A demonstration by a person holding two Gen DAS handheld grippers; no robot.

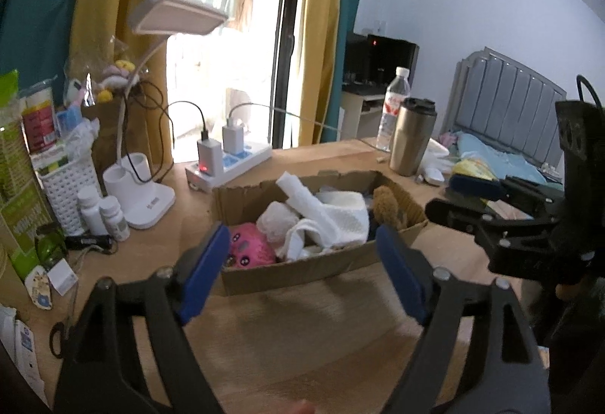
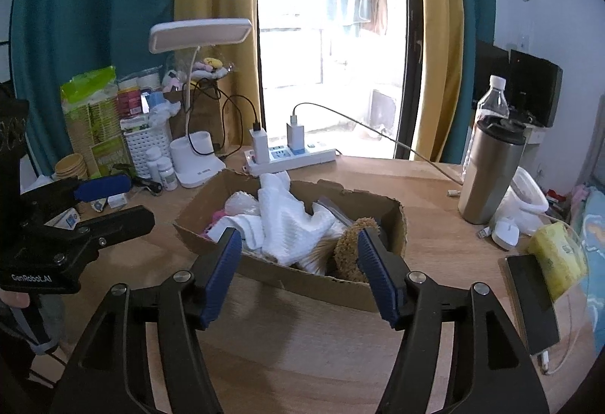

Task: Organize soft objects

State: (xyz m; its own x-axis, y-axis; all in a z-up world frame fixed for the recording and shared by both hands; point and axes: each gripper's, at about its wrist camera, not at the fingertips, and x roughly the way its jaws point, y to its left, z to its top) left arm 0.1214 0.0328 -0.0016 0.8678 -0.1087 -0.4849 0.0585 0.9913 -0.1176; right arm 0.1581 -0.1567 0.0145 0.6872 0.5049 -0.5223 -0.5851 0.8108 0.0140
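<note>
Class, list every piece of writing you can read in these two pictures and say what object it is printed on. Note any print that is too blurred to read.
"GenRobot.AI": white lettering on the black body of the left gripper, read in the right wrist view.
Lamp base: a small dark mark, too small to read.
Water bottle red label: blurred, unreadable.
Green packet: print unreadable.
Yellow pack: lettering too blurred to read.

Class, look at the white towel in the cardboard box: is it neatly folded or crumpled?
Crumpled. The white towel lies bunched in uneven ridges over the other soft things in the cardboard box, one end poking above the rim.
</note>
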